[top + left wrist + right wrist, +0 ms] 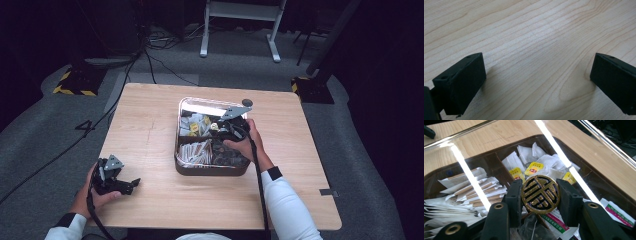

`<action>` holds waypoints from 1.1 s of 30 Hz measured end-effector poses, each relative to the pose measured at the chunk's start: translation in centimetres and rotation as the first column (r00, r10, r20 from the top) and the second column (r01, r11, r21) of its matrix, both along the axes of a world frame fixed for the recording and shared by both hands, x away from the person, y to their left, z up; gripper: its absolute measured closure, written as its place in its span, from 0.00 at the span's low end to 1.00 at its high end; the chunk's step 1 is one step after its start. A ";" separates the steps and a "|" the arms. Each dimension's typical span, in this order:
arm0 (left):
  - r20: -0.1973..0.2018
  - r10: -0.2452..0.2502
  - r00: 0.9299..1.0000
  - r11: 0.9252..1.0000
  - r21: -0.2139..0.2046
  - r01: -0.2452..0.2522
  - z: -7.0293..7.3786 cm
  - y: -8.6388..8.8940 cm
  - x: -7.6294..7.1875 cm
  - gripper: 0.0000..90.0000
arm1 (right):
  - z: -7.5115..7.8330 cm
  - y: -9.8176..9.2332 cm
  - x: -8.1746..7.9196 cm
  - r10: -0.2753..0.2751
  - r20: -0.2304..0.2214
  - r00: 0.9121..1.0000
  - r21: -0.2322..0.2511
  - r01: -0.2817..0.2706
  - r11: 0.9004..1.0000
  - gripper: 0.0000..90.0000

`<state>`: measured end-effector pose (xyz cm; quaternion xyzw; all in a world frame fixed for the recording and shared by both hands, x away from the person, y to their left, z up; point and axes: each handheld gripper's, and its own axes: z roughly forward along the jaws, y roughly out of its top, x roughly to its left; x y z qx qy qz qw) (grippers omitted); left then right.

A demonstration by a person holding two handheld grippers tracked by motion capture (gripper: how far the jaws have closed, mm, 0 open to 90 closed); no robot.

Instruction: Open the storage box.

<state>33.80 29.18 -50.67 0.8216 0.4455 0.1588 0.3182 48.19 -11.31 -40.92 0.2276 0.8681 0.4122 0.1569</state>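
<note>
Gripping the round gold knob [540, 194], the right gripper [540, 195] handles the box's clear lid [584, 162]; left gripper [536, 82] rests open on the bench [529, 37].

A pale wooden tabletop [150, 130] stands on grey carpet [40, 130]. Beyond it are a white metal frame [240, 20], black cables [160, 65] and yellow-and-black striped bases [75, 82].

Two matte black handheld grippers, each worn by a person in white long sleeves with black cuffs. The left gripper [131, 185], near the wooden table's [150, 135] front left corner, has blocky black jaws, a grey three-cornered plate and a trailing black cable. The right gripper [540, 195], over the table's middle, shows brass-ringed screw holes in its jaw arms.
</note>
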 end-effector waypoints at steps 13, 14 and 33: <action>0.000 0.000 1.000 1.000 0.000 0.000 0.0 0.0 0.0 0.01 | 1.4 -0.9 -0.3 -0.008 0.014 1.000 0.025 0.007 1.000 0.65; 0.000 0.000 1.000 1.000 0.000 0.000 0.0 0.0 0.0 0.01 | 1.4 -1.0 -0.3 -0.010 0.014 1.000 0.025 0.009 1.000 0.65; 0.000 0.000 1.000 1.000 0.000 0.000 0.0 0.0 0.0 0.01 | 2.9 -2.2 -0.7 -0.017 0.030 0.999 0.033 0.016 0.999 0.65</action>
